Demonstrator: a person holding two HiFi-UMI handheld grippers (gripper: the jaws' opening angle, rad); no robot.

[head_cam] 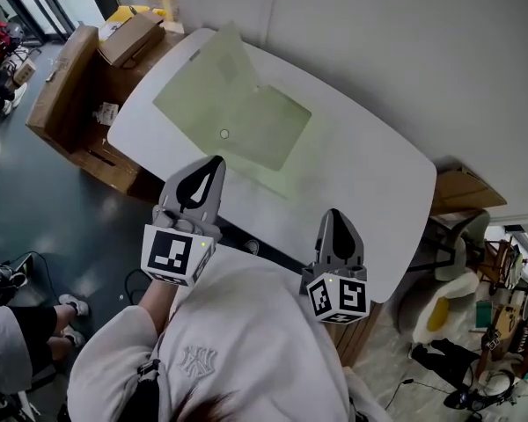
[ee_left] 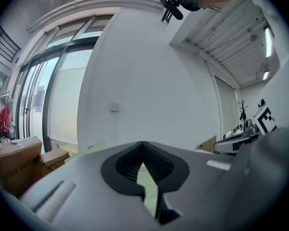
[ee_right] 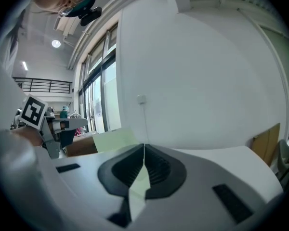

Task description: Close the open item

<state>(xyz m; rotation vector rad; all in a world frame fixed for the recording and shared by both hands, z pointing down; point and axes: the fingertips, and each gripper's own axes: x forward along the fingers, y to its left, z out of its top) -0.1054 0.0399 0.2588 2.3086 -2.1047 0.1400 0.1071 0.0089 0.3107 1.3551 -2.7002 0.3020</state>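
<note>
Pale green folder [head_cam: 262, 126] lies open toward the far left of the white tabletop [head_cam: 370, 174], its cover [head_cam: 213, 64] raised toward the wall [head_cam: 378, 42]; closing appears not yet begun, so the whole step remains. The left gripper [head_cam: 213, 162] and right gripper [head_cam: 334, 214] hang by the near edge, not touching the folder, their fingers [ee_left: 159, 165] pressed together on nothing. Bare tabletop gives open room to the right, while cardboard boxes [head_cam: 70, 86] crowd the left edge and the wall bounds the far one.

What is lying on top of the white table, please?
Only a pale green folder with a snap button, its flap lifted open. Whatever is inside or beneath it is covered.
</note>
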